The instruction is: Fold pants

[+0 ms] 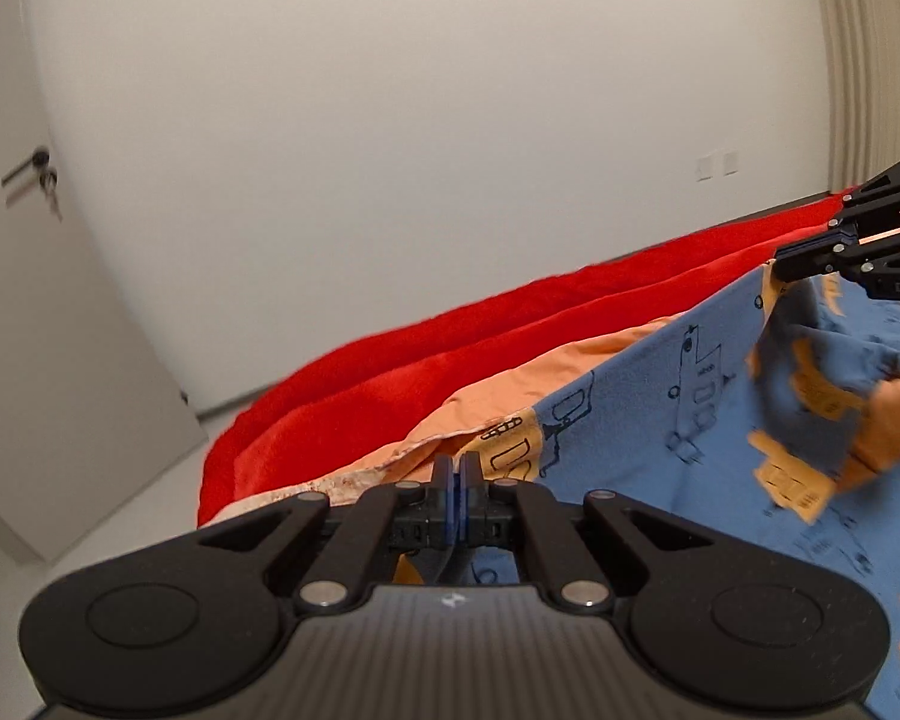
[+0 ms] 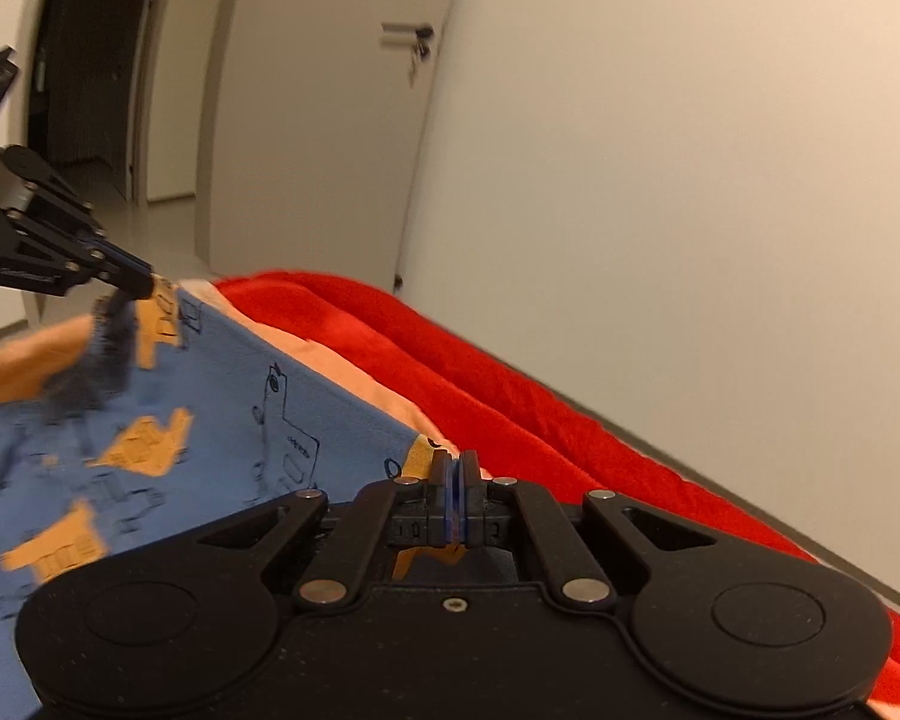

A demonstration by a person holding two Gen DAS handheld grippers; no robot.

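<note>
The pants [image 1: 660,408] are blue with orange patches and dark line drawings, and they also show in the right wrist view [image 2: 210,408]. They are lifted and stretched taut between both grippers. My left gripper [image 1: 457,465] is shut on one corner of the pants' top edge. My right gripper [image 2: 453,462] is shut on the other corner. Each gripper shows in the other's view, the right gripper [image 1: 780,261] at the far right and the left gripper [image 2: 147,283] at the far left. The rest of the pants hangs down in loose folds.
A bed with a red blanket [image 1: 426,360] and an orange sheet [image 1: 510,384] lies under the pants, also in the right wrist view [image 2: 480,372]. A white wall [image 1: 390,150] is behind it. A white door with a handle [image 2: 408,36] stands at the bed's end.
</note>
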